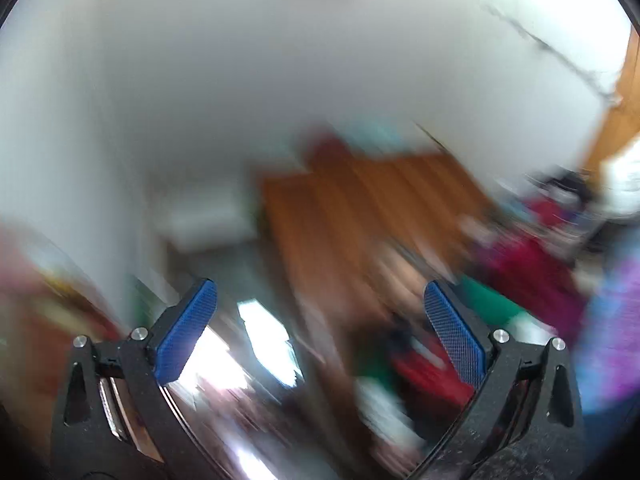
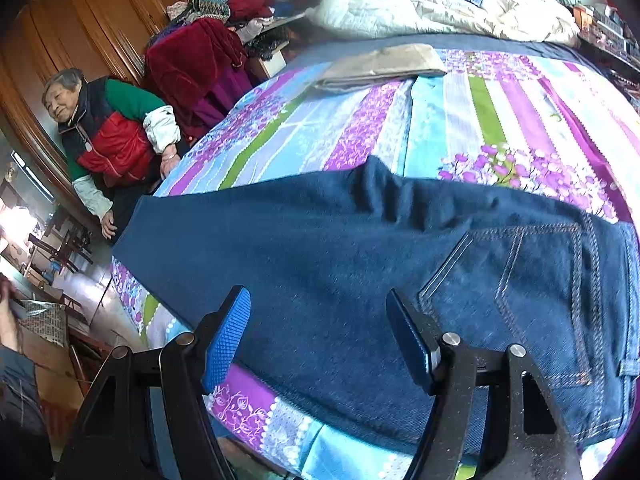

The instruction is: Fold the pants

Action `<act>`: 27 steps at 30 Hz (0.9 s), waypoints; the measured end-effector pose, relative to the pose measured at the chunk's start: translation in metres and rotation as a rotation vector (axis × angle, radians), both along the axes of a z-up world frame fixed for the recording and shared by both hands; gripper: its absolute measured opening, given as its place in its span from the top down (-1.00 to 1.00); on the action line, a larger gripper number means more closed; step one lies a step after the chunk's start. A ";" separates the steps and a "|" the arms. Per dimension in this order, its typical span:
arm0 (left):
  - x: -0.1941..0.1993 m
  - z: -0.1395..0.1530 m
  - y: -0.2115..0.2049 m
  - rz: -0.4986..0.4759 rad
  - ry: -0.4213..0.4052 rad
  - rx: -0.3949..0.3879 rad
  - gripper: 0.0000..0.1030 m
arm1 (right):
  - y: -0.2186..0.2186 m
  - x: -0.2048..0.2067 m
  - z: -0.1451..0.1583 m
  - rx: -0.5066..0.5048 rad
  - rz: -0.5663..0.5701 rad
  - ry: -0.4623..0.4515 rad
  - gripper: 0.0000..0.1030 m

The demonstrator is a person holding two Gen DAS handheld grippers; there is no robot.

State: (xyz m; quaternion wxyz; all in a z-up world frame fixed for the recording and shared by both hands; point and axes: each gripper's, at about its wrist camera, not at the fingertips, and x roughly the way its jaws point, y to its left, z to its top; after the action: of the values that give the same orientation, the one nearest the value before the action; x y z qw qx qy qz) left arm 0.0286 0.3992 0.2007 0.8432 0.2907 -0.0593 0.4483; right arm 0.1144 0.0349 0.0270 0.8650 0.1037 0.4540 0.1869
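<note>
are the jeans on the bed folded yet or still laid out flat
Laid out, not folded across their length. The jeans stretch along the bedspread, back pocket up, wrinkled mid-leg. Whether the legs are stacked, cannot tell.

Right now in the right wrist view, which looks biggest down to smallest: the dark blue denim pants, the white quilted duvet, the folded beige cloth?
1. Dark blue denim pants, though nearest the camera.
2. White quilted duvet.
3. Folded beige cloth.

Home bedroom: bed (image 2: 460, 120) with striped floral sheet, white quilt (image 2: 420, 8), wooden wardrobe (image 2: 100, 20), clothes pile (image 2: 240, 0).
</note>
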 end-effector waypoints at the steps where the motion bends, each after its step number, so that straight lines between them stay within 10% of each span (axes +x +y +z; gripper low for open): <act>1: 0.015 -0.001 0.010 -0.051 0.101 -0.113 -1.00 | 0.002 -0.001 -0.001 0.003 0.003 0.003 -0.44; 7: 0.063 -0.009 0.056 -0.170 0.243 -0.625 -0.97 | 0.005 -0.011 -0.009 0.012 0.002 0.016 -0.44; 18: 0.058 -0.025 0.076 -0.148 0.240 -0.673 -0.98 | -0.013 -0.013 -0.026 0.033 -0.036 0.074 -0.44; 24: 0.057 -0.050 0.073 -0.184 0.248 -0.736 -0.98 | -0.045 0.027 0.066 0.513 0.176 0.003 -0.50; 27: 0.041 -0.062 0.063 -0.236 0.268 -0.795 -0.98 | -0.064 0.052 0.130 0.812 0.342 -0.051 -0.98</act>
State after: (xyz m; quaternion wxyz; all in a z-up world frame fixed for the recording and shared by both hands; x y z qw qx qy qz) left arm 0.0692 0.4625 0.1387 0.9352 -0.0097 0.1950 0.2953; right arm 0.1660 -0.0291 0.1567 0.7218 0.3537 0.3329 0.4931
